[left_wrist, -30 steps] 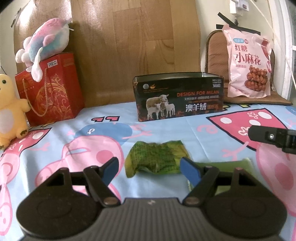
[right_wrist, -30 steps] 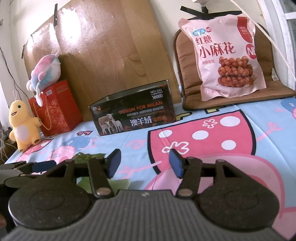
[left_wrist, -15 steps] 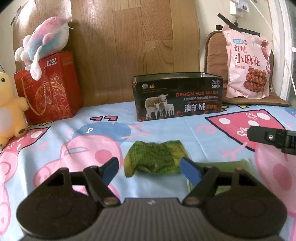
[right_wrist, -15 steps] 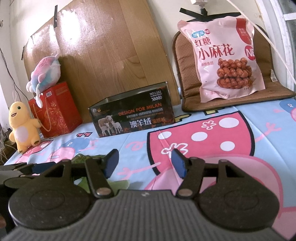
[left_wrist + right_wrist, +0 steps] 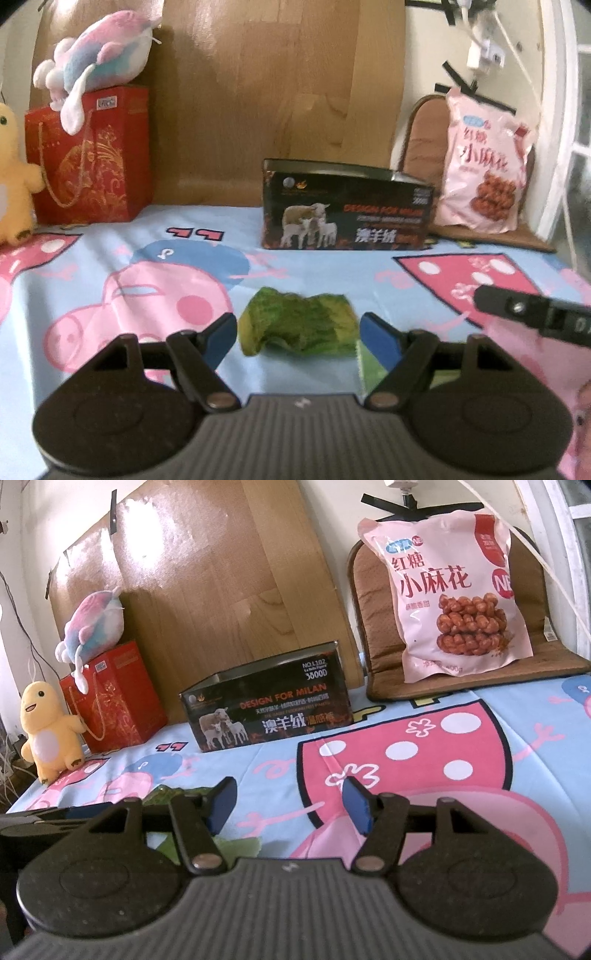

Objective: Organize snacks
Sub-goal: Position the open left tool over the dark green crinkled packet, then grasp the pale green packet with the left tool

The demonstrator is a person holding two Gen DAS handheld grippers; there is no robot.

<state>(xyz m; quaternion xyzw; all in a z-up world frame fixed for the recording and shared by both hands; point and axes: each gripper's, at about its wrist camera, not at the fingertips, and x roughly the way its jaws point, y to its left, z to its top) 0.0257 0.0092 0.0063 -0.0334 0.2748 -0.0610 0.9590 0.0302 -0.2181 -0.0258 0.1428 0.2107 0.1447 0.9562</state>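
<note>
A crumpled green snack packet [image 5: 297, 330] lies on the cartoon sheet just ahead of my open left gripper [image 5: 299, 338], between its blue pads without touching. A second flat green packet [image 5: 369, 371] lies to its right, partly hidden by the right finger. It also shows in the right wrist view [image 5: 236, 847]. An open black box [image 5: 345, 216] stands behind them, also in the right wrist view [image 5: 267, 710]. A big pink snack bag [image 5: 448, 594] leans on a brown cushion. My right gripper [image 5: 290, 803] is open and empty above the sheet.
A red gift bag [image 5: 88, 155] with a plush fish [image 5: 98, 64] on top and a yellow plush toy [image 5: 48, 734] stand at the back left. A wooden board [image 5: 221, 587] leans on the wall. The brown cushion [image 5: 380, 624] sits back right.
The left gripper has moved and turned leftward, so the box and pink bag sit further right in its view. The right gripper has lifted slightly. Both stay open.
</note>
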